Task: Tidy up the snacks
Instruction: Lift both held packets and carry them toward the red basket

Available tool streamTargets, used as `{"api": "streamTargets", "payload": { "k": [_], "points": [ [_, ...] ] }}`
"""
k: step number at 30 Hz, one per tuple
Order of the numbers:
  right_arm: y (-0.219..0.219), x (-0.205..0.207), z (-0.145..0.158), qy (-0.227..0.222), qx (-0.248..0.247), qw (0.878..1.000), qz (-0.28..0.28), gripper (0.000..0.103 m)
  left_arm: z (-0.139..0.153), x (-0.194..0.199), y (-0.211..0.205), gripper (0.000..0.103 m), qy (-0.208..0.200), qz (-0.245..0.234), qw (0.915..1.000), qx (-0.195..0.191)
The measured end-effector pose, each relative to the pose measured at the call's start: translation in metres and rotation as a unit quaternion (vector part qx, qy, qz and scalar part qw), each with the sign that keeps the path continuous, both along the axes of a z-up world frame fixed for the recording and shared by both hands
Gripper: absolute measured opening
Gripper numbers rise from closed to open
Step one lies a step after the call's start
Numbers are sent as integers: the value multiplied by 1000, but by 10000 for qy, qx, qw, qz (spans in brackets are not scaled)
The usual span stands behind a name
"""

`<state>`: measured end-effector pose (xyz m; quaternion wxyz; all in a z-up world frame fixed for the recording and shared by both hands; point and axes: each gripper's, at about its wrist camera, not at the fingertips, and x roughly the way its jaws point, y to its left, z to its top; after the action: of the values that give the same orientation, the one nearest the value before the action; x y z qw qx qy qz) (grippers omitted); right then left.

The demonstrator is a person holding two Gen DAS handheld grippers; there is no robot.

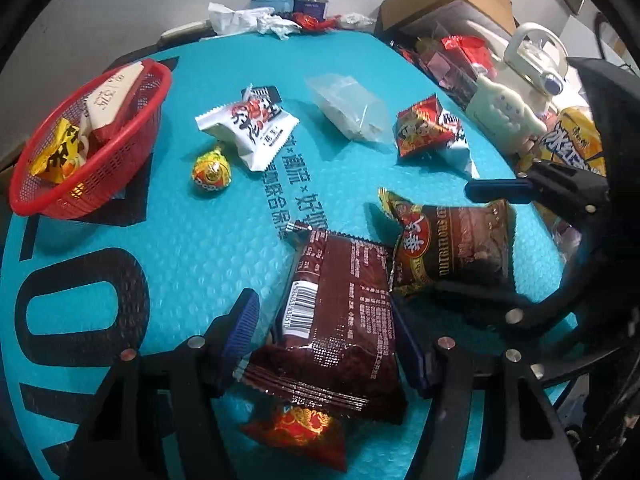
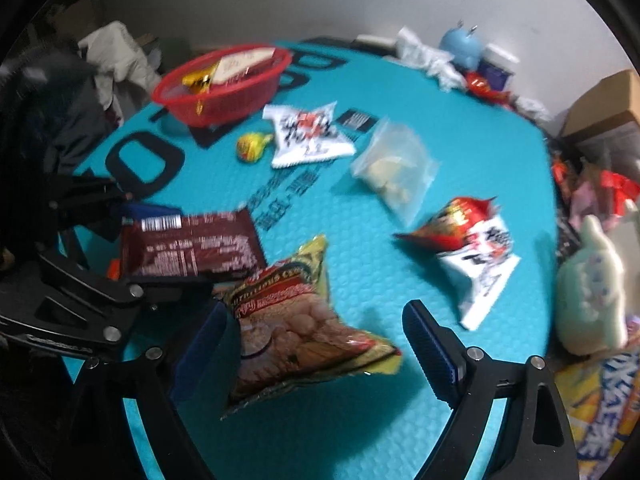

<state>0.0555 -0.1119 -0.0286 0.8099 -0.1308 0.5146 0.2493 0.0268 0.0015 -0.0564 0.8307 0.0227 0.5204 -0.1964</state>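
Note:
My left gripper (image 1: 326, 340) is shut on a dark brown snack packet (image 1: 340, 320), barcode side up, held low over the teal mat (image 1: 200, 260). My right gripper (image 2: 316, 344) is open around a brown and yellow cracker packet (image 2: 296, 328), whose left edge touches the left finger; the right finger (image 2: 430, 352) stands apart. That packet shows in the left wrist view (image 1: 452, 248) between the right gripper's fingers. A red basket (image 1: 92, 136) with several snacks stands at the far left, also in the right wrist view (image 2: 224, 80).
On the mat lie a white packet (image 1: 248, 128), a lollipop (image 1: 211, 172), a clear bag (image 1: 352, 108), a red and white packet pair (image 1: 432, 132) and a red packet (image 1: 296, 428) under my left gripper. A plush toy (image 2: 588, 288), boxes and clutter line the right edge.

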Motion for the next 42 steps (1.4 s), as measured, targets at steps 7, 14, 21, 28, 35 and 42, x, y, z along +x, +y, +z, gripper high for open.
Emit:
{"api": "streamTargets", "payload": {
  "k": [7,14,21,28,35,42],
  "points": [
    [-1,-7,-8,-22,35,10000,-50,71,-7,4,-7,64,-10,-177,9997,186],
    [-23,-8,-5,-17,301,9978,-585,67,11,1,-10,59,-532,-262,9978,286],
    [-31,-13,-2,-28,426,9957,-820,66,18,2,-8,59,-595,-207,9976,271],
    [-30,-17,-1,-46,465,9959,-778,66,14,-2,-16,59,-448,-422,9967,526],
    [-31,-19,-5,50,490,9956,-795,66,-8,4,-23,59,-24,-583,9958,707],
    [-34,-20,-2,17,484,9948,-900,66,4,3,-19,48,-454,-509,9962,547]
  ]
}}
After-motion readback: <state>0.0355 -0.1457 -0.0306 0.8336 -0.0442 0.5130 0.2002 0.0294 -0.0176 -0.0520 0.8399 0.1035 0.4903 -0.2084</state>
